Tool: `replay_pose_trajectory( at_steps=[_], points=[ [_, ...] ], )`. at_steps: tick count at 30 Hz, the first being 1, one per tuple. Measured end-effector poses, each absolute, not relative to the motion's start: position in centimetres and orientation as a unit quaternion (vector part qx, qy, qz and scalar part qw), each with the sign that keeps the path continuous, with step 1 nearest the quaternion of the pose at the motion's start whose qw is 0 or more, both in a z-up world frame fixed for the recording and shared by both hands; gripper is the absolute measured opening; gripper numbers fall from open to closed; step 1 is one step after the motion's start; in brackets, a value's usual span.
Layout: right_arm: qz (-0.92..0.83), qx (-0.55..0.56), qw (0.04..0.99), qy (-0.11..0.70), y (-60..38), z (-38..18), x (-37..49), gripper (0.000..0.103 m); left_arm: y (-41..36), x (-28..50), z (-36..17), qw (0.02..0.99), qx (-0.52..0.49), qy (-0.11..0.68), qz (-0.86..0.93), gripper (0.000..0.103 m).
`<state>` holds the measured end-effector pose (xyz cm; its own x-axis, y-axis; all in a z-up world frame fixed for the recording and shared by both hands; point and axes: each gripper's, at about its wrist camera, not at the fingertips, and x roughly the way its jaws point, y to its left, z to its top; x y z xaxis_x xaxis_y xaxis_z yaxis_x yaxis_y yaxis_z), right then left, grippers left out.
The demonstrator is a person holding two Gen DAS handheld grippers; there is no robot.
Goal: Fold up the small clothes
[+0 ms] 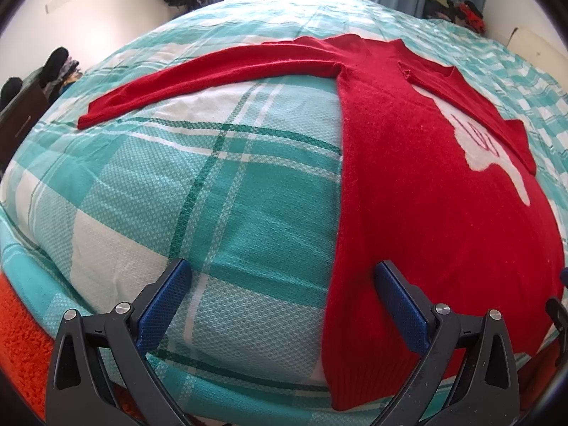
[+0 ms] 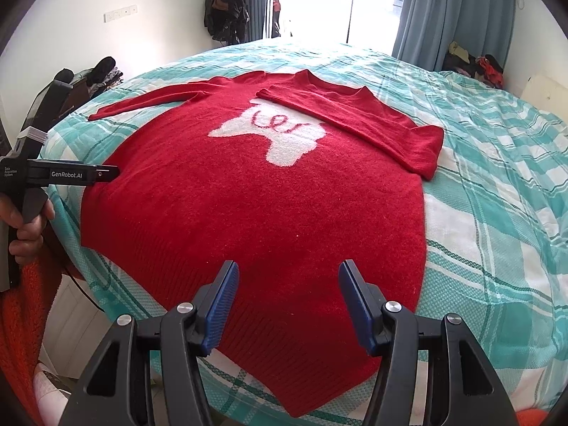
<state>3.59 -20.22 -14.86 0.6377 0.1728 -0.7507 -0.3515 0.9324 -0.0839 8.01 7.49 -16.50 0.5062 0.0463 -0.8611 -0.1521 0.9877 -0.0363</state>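
A red knit sweater [image 2: 248, 206] with a white patch and red lettering [image 2: 280, 135] lies flat, front up, on the bed. Its right sleeve [image 2: 358, 117] is folded across the chest; its left sleeve [image 1: 198, 78] stretches out sideways. My left gripper [image 1: 282, 277] is open and empty, low over the sweater's left hem edge [image 1: 340, 319]; its body also shows in the right wrist view [image 2: 67, 174]. My right gripper [image 2: 288, 277] is open and empty, just above the hem's middle [image 2: 284, 337].
The bed has a teal and white plaid cover [image 1: 213, 195]. An orange fleece [image 1: 17, 337] is at the bed's near left edge. Clothes piles sit at the far right [image 2: 472, 60] and on furniture at left [image 2: 103, 71]. Blue curtains [image 2: 458, 10] hang beyond.
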Motion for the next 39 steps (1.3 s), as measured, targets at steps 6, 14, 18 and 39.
replay_pose_trajectory(
  at_steps=[6,14,18,39],
  points=[
    [0.143,-0.102,0.899,0.401,-20.7,-14.8,3.7,0.059,8.0,8.3,-16.2,0.860,-0.064,0.505,0.050,0.102],
    [0.140,-0.097,0.900,0.402,-20.9,-14.8,3.8,0.059,11.3,8.2,-15.0,0.847,-0.147,0.508,0.056,0.102],
    [0.140,-0.098,0.901,0.399,-20.9,-14.7,3.8,0.059,16.1,8.8,-13.2,0.838,-0.246,0.484,0.051,0.102],
    [0.139,-0.106,0.889,0.422,-20.3,-15.8,4.7,0.059,37.4,16.9,-18.1,0.765,-0.497,0.389,0.130,0.073]
  ],
)
